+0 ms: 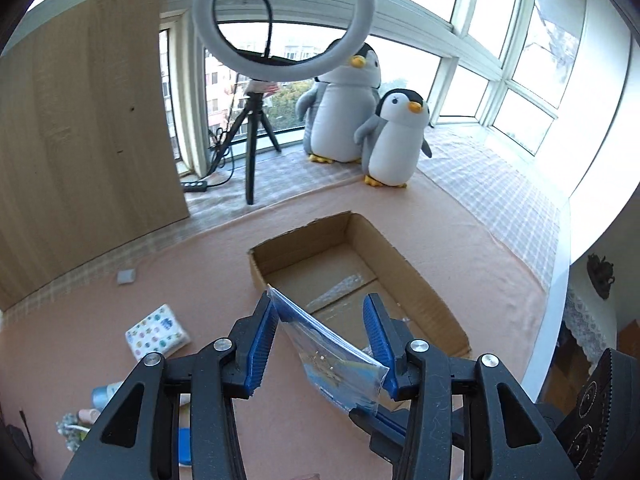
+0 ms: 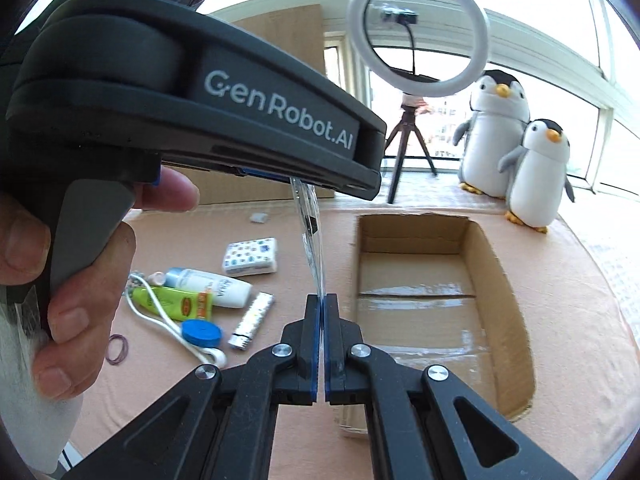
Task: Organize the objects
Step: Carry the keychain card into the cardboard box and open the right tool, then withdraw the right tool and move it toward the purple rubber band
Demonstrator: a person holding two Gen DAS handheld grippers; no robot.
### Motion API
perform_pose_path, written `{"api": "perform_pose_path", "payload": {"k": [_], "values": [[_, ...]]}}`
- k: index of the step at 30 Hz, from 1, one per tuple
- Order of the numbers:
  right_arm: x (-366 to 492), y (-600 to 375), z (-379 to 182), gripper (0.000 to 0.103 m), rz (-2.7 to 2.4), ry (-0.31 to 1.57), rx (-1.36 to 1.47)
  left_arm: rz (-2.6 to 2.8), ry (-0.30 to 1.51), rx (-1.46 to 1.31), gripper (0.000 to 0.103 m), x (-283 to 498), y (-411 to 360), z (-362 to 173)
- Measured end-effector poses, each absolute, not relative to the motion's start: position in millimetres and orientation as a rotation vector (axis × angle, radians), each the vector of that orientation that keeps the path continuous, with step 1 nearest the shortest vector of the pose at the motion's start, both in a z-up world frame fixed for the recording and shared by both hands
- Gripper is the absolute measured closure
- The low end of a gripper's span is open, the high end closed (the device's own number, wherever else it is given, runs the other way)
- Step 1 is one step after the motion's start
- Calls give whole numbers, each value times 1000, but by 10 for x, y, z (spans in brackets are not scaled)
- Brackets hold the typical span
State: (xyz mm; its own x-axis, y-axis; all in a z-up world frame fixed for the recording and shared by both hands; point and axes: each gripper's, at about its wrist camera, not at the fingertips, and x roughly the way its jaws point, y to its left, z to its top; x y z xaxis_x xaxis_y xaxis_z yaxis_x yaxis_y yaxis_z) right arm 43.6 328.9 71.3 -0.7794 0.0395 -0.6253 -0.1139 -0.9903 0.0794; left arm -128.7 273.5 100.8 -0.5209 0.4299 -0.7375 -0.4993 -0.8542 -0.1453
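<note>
Tabletop clutter [image 2: 192, 296] only rightward view.

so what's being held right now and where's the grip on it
The right gripper is shut on the lower edge of the clear plastic packet; the left gripper stands open around it.

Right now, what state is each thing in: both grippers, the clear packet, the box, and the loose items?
Left gripper: jaws open around the packet.
Right gripper: jaws shut on the packet's lower edge.
Clear plastic packet with blue card: held off the table, on edge.
Brown cardboard box: open, empty.
White lotion bottle: lying down.
Green tube: lying down.
Patterned tissue pack: flat on table.
</note>
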Motion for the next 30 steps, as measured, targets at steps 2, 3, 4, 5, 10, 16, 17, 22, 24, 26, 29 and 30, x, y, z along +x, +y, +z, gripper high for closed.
{"api": "perform_pose_path", "payload": {"k": [2,3,4,5,10,16,17,22,24,26,29,30], "values": [[450,3520,629,101,2800,196,-1040,2345,133,-1091,13,-1295,2952,975],[460,3606,572,98,2763,203,-1078,2353,137,-1083,0,-1298,3033,962],[471,3682,516,98,2728,199,-1101,2362,138,-1081,0,-1296,3070,945],[490,3750,472,98,2698,198,-1112,2367,143,-1095,0,-1305,3073,924],[432,3788,335,75,2631,136,-1219,2425,127,-1149,0,-1264,2690,872],[113,3495,42,75,2638,27,-1440,2552,-2,-1229,0,-1079,1630,853],[85,3437,-5,75,2633,8,-1483,2573,-26,-1240,0,-1027,1445,851],[221,3294,-49,75,2636,26,-1559,2684,-93,-1348,0,-761,578,725],[324,3276,-50,75,2624,29,-1573,2729,-98,-1396,0,-628,284,660],[436,3280,-50,75,2608,39,-1581,2767,-114,-1427,0,-485,0,607],[576,3288,-43,75,2578,33,-1591,2798,-158,-1468,0,-308,-348,522],[603,3283,-43,75,2570,20,-1596,2806,-171,-1479,0,-273,-441,493]]}}
